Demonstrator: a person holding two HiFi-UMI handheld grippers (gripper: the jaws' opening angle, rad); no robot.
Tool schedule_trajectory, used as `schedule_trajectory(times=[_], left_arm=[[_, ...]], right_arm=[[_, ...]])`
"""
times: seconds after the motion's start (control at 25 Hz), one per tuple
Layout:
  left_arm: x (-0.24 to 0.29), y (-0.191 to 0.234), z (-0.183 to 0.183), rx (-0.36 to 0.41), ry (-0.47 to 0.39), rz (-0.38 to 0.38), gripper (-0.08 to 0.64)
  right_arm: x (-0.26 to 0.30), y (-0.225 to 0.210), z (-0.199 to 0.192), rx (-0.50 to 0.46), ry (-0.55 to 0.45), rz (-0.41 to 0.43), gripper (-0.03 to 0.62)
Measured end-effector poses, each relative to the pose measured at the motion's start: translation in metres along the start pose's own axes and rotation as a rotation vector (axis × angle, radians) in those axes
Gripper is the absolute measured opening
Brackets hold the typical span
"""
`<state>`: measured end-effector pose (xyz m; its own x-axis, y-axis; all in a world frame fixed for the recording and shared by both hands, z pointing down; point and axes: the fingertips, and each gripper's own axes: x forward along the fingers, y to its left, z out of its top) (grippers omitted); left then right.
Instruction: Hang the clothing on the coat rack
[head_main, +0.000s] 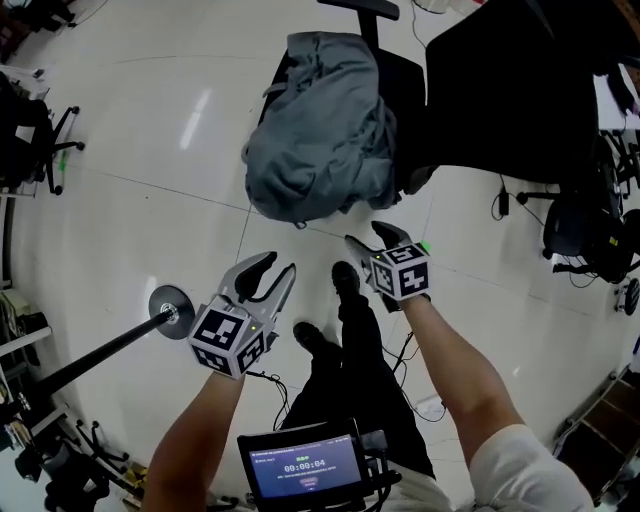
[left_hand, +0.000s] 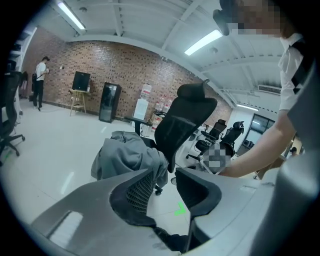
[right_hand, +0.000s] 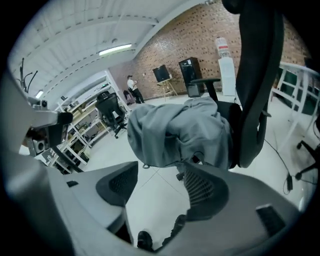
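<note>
Pretty much matching kit: the pale grey plastic left gripper (head_main: 279, 265) and right gripper (head_main: 368, 235) are each fitted with black ribbed pads (left_hand: 136, 192) and a white cube (head_main: 228, 340) printed with black square markers. A white short sleeve (head_main: 522, 458) is worn at lower right, with black trousers (head_main: 365, 370) and black shoes (head_main: 345, 276) at centre.

A shared office or lab: swivel chairs (left_hand: 186, 125), brick wall (left_hand: 120, 65) (strip lights (left_hand: 202, 42) overhead), equipment shelves (right_hand: 80, 134).

A glossy white tiled floor (head_main: 130, 130) is lit by ceiling strip lights (left_hand: 202, 42). A red brick wall (left_hand: 120, 65) is seen behind, with black office chairs (left_hand: 227, 135) and white shelving (right_hand: 75, 140) set alongside.
</note>
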<state>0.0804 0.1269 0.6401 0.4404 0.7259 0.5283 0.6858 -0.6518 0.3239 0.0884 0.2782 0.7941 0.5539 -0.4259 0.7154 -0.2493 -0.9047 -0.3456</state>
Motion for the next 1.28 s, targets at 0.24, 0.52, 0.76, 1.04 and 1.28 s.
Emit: schedule_trajectory(times=[0.24,0.52,0.76,1.04,1.28], left_arm=[[0.021,0.015,-0.016,-0.039,0.032,0.002,0.144],[0.04,0.016,-0.037,-0.087,0.073,0.001,0.145],[0.042,0.017,-0.051,-0.141,0.096,0.006,0.146],[0.045,0.016,-0.044,-0.183,0.086,0.014,0.146],[0.06,0.004,-0.027,-0.157,0.087,0.014,0.146]], right_arm=[[0.06,-0.029,-0.02,0.067,0.06,0.013,0.364],[0.115,-0.046,-0.035,0.101,0.126,0.075,0.396],[0.139,-0.045,-0.021,0.11,0.119,0.152,0.378],[0.112,-0.027,0.008,0.036,0.054,0.212,0.032],[0.062,0.005,0.013,-0.032,0.041,0.311,0.028]])
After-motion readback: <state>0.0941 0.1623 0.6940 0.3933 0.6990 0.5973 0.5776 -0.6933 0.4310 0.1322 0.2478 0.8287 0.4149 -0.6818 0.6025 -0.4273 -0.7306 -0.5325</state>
